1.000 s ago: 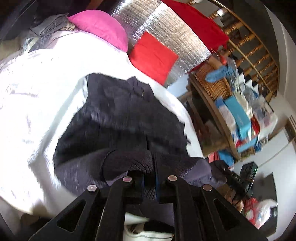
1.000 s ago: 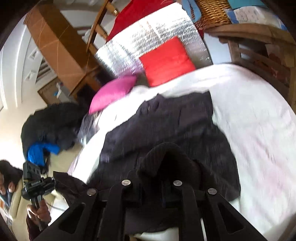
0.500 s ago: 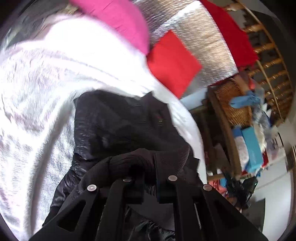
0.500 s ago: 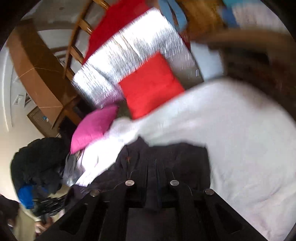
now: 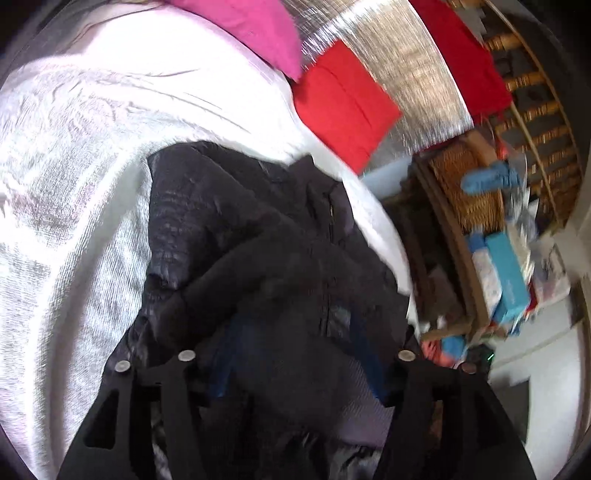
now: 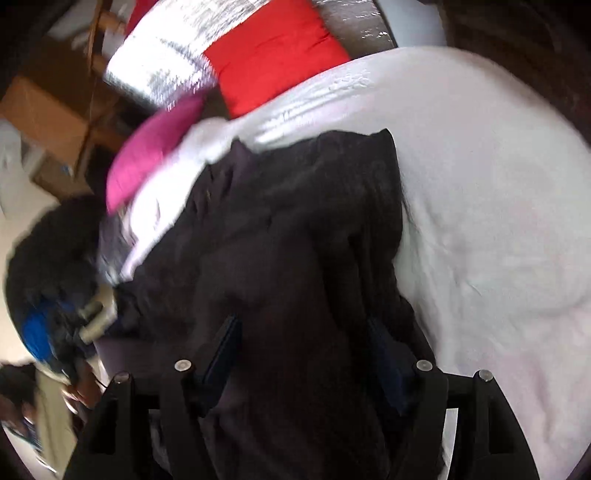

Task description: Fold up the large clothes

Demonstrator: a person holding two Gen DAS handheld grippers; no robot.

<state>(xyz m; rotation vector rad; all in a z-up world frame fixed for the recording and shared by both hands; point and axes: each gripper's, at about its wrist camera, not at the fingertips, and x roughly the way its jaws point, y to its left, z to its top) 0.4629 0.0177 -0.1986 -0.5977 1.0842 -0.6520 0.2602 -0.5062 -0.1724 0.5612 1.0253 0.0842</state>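
A large dark jacket (image 5: 258,236) lies folded over itself on the white bed cover (image 5: 74,192). My left gripper (image 5: 295,358) hovers low over its near part; the jaws are opening and stand wide, with loose dark cloth lying between them, not pinched. In the right wrist view the same jacket (image 6: 303,221) spreads across the bed cover (image 6: 480,206). My right gripper (image 6: 306,350) is also just above the fabric, its jaws opening and wide apart, with cloth between the pads but not pressed.
A pink cushion (image 5: 251,29) and a red cushion (image 5: 340,107) lean on a silver foil panel (image 5: 399,66) at the bed's head. A wooden shelf with a wicker basket (image 5: 469,184) and boxes stands to the right. A dark clothes pile (image 6: 51,258) lies left.
Both grippers carried the pinched jacket edge forward toward the cushions and lowered it onto the rest of the jacket. Their jaws have since opened and let the cloth go.
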